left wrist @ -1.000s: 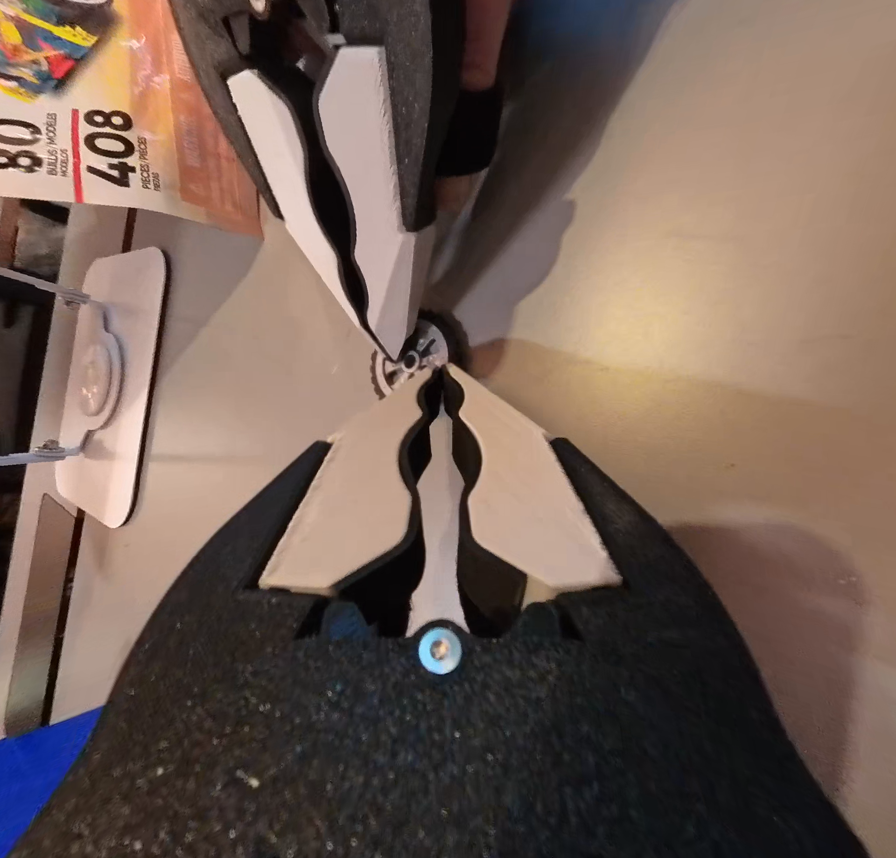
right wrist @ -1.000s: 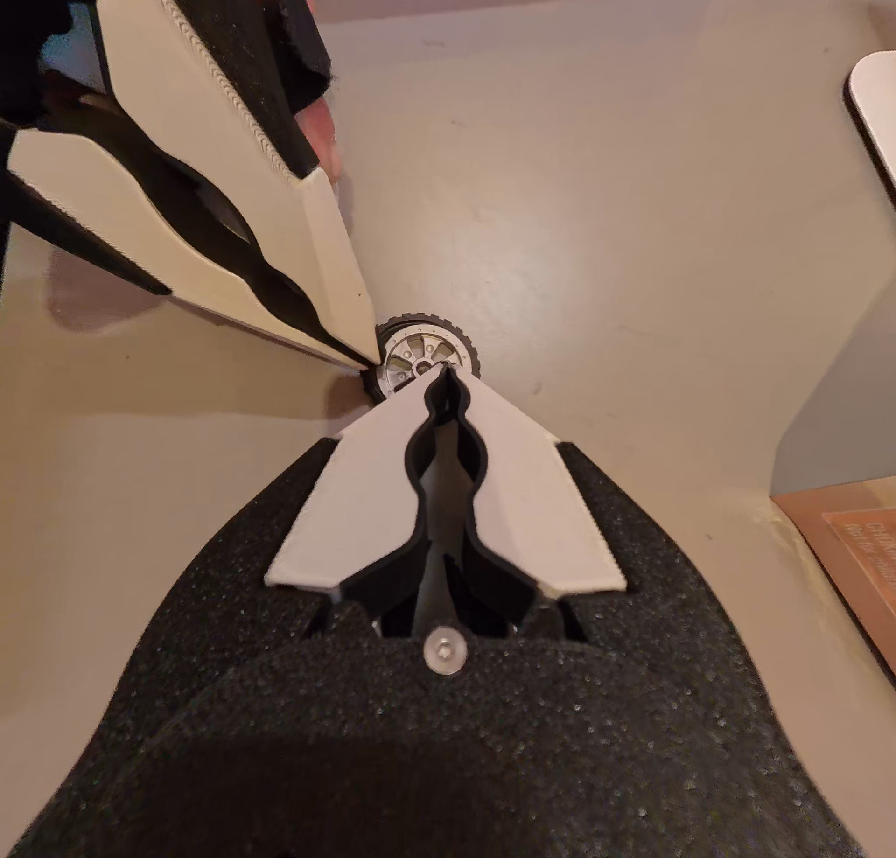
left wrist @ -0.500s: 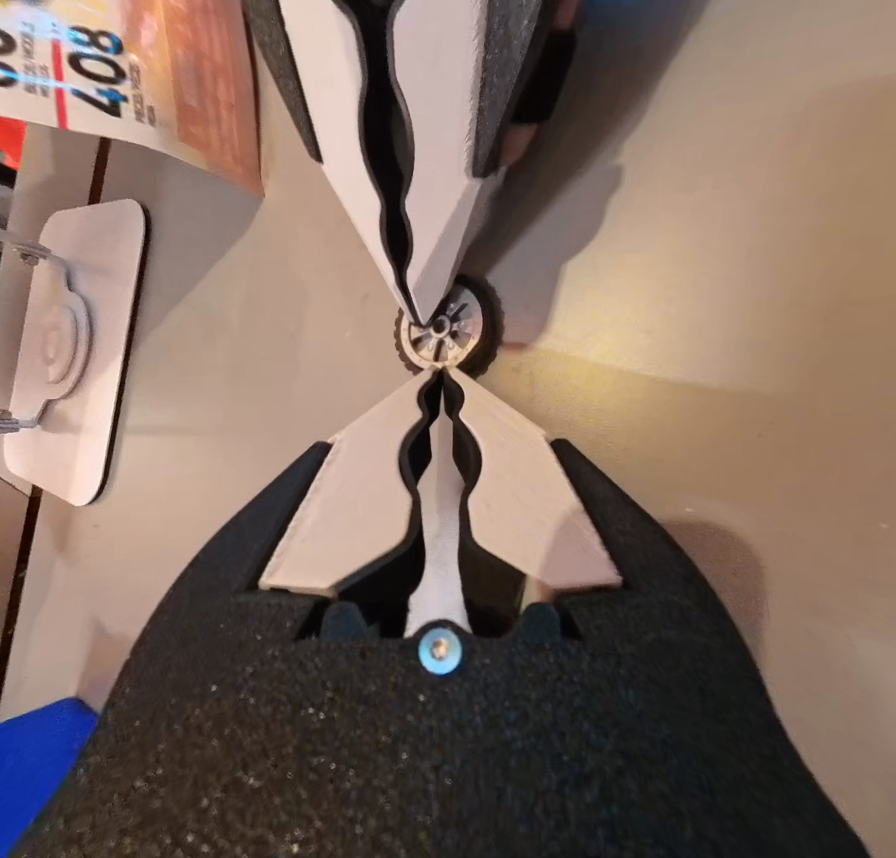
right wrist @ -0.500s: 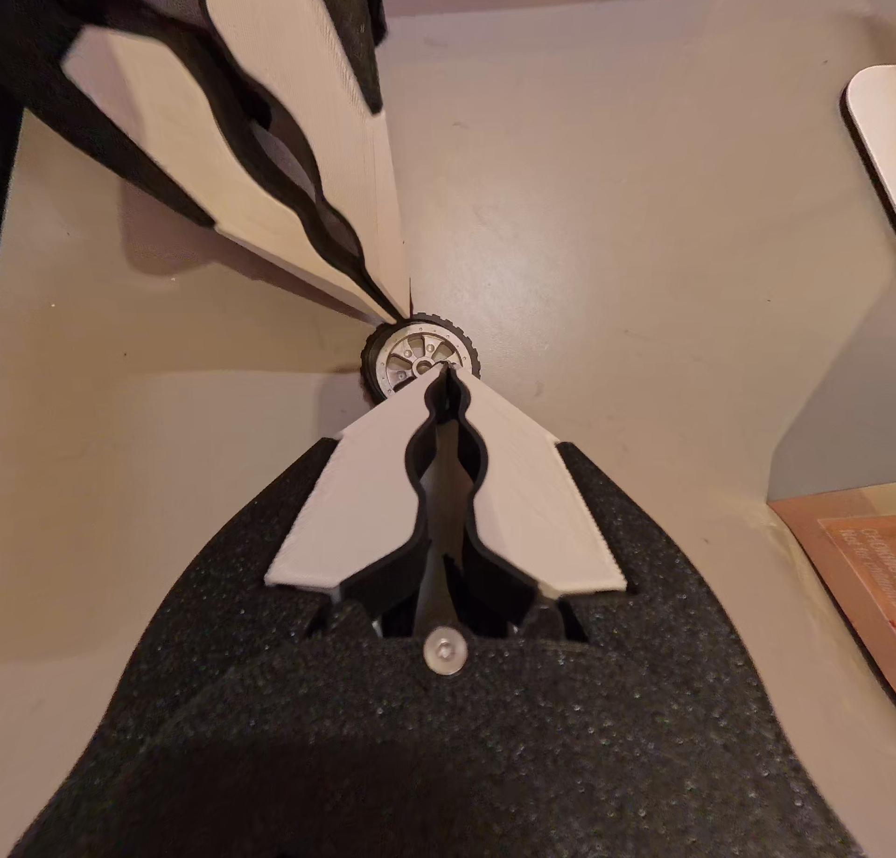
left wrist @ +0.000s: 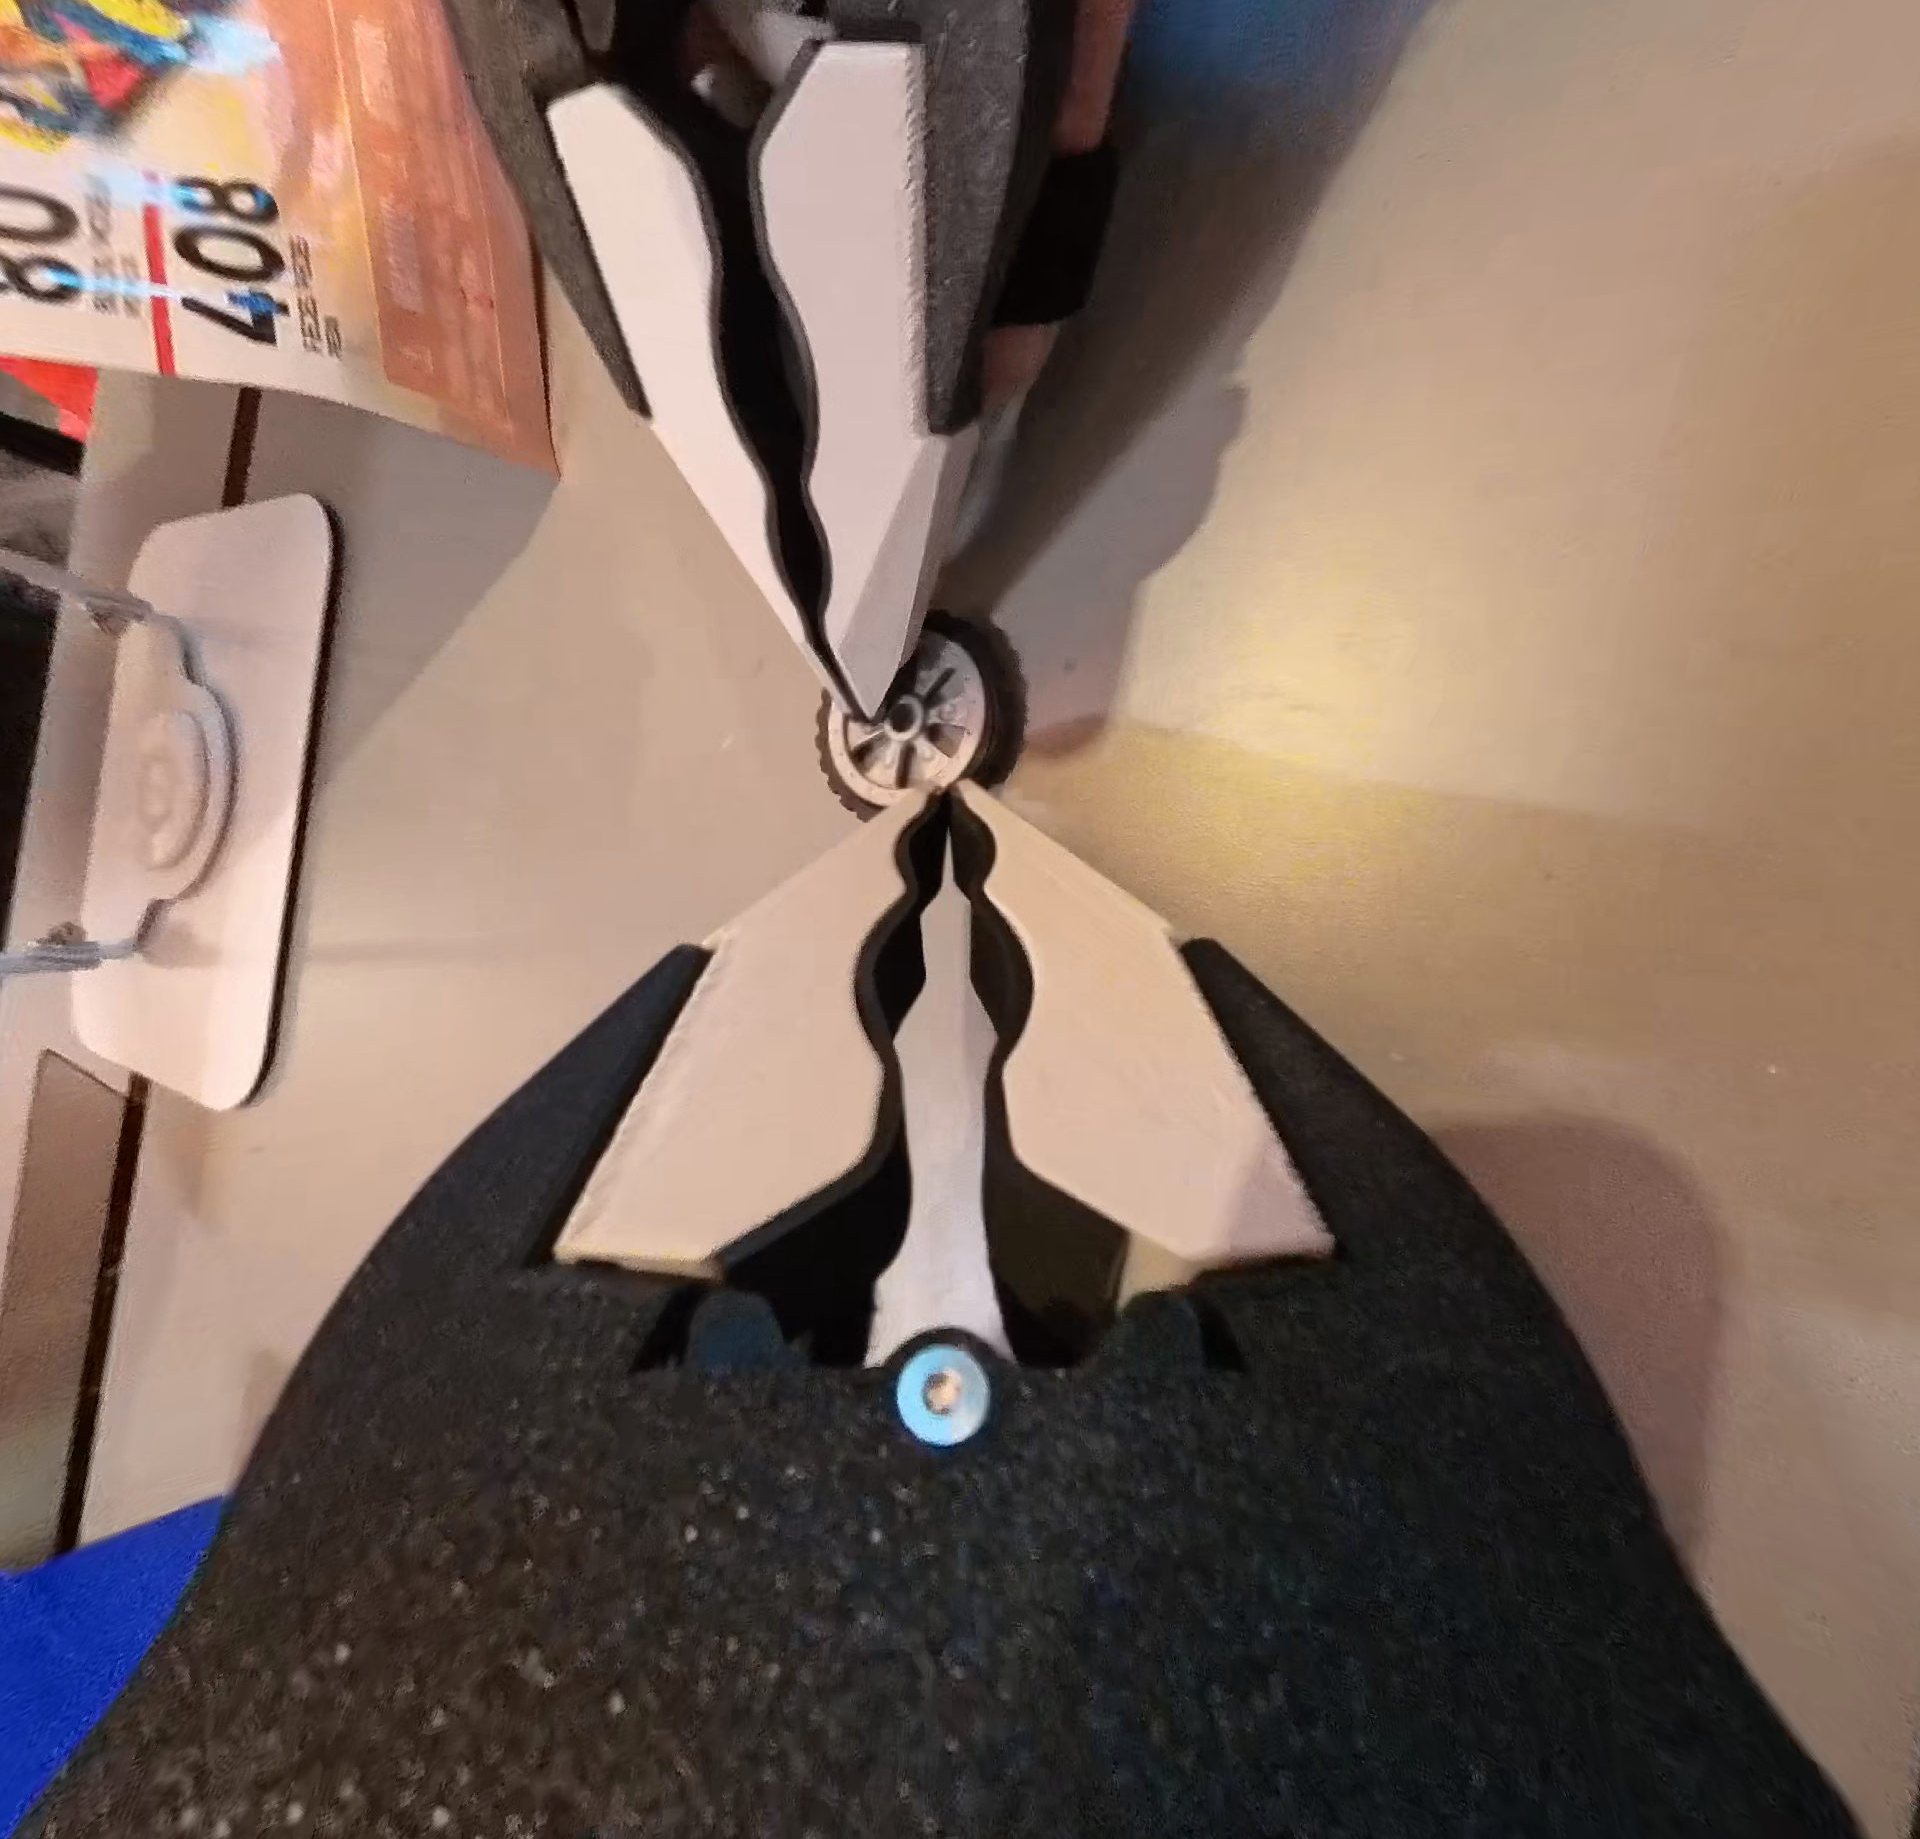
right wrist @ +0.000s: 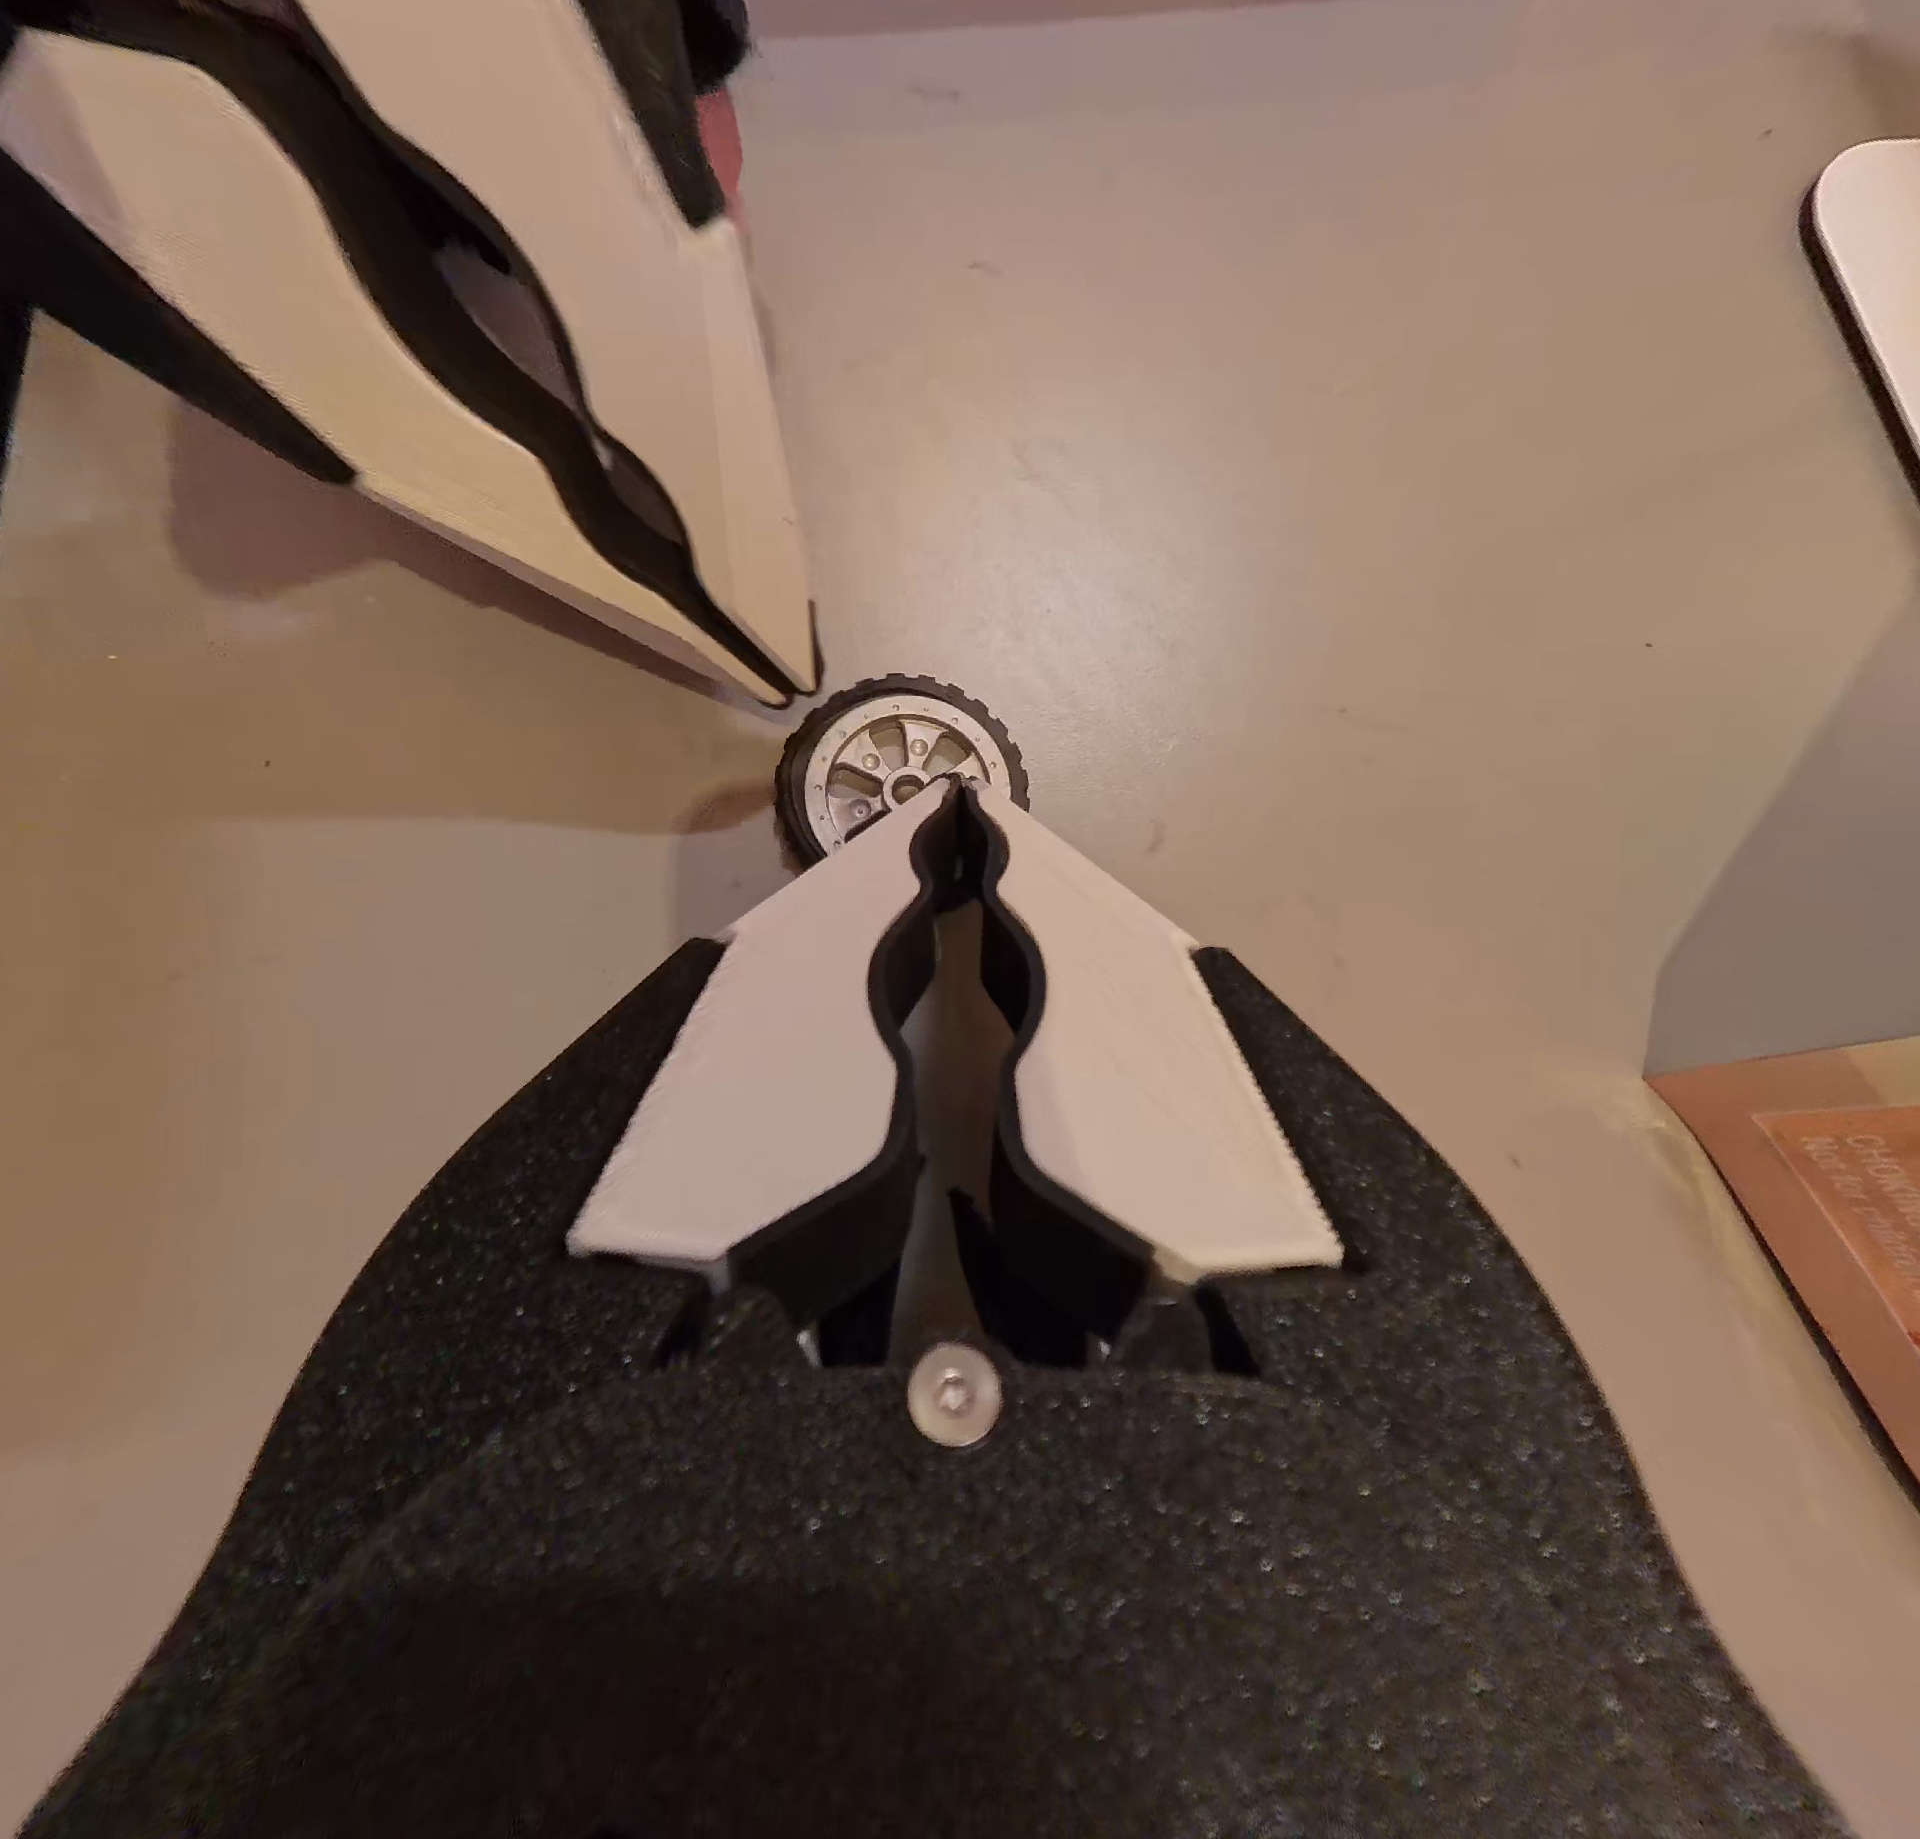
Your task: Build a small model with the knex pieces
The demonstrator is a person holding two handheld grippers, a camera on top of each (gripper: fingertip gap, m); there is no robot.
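my left gripper (left wrist: 948, 797) clenched, tips at rim of small toy wheel (left wrist: 920, 724) on beige table (left wrist: 1455, 646), grip uncertain. my right gripper (right wrist: 958, 790) clenched, tips over wheel hub, can't tell if pinching. printed box (left wrist: 260, 179) and white pad (left wrist: 208, 802) lie well left.

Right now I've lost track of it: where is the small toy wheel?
The toy wheel sits mid-frame in both wrist views on the beige table, right at the right gripper tips, left gripper just beside it.
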